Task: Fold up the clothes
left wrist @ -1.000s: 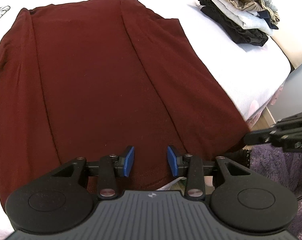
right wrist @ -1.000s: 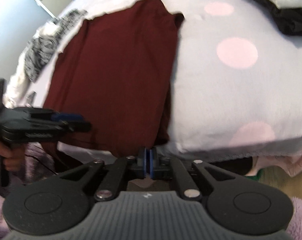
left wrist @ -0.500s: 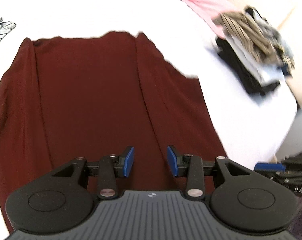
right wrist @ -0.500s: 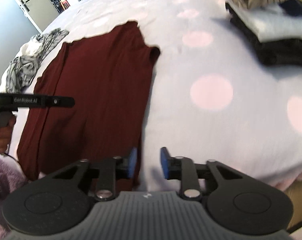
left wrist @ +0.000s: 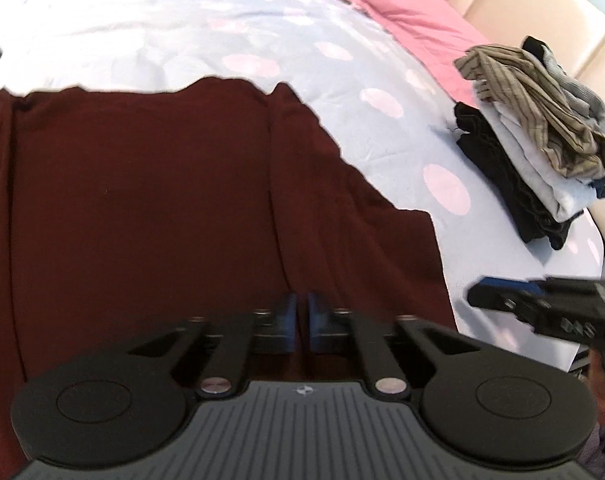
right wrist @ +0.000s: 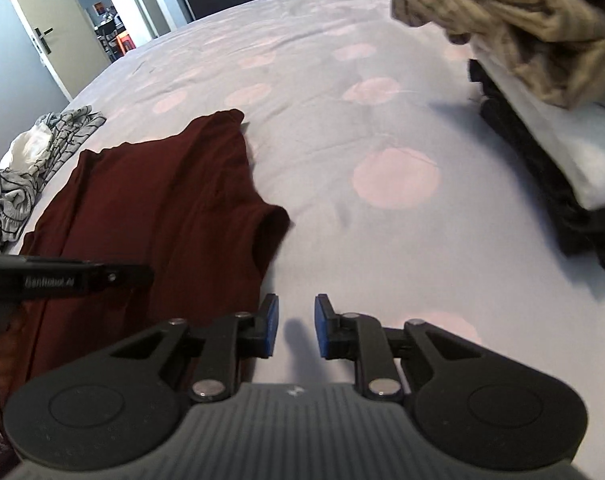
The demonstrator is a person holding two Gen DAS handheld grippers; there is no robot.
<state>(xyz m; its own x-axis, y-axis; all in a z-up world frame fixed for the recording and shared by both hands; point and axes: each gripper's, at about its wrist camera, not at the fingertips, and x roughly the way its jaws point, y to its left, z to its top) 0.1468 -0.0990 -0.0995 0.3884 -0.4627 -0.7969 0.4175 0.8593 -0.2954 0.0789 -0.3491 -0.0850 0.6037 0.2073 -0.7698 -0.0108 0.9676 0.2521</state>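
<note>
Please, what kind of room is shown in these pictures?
Most likely a bedroom: a wide bed with a dotted cover, a padded headboard behind a pink pillow, and a pile of clothes on it.

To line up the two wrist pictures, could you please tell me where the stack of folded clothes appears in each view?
Left wrist: the stack sits at the right edge, above the middle, near the bed's corner.
Right wrist: the stack fills the upper right corner, closer and blurred.
Shared landmark: the maroon garment lies left of the stack in both views, on the spotted bedspread.
</note>
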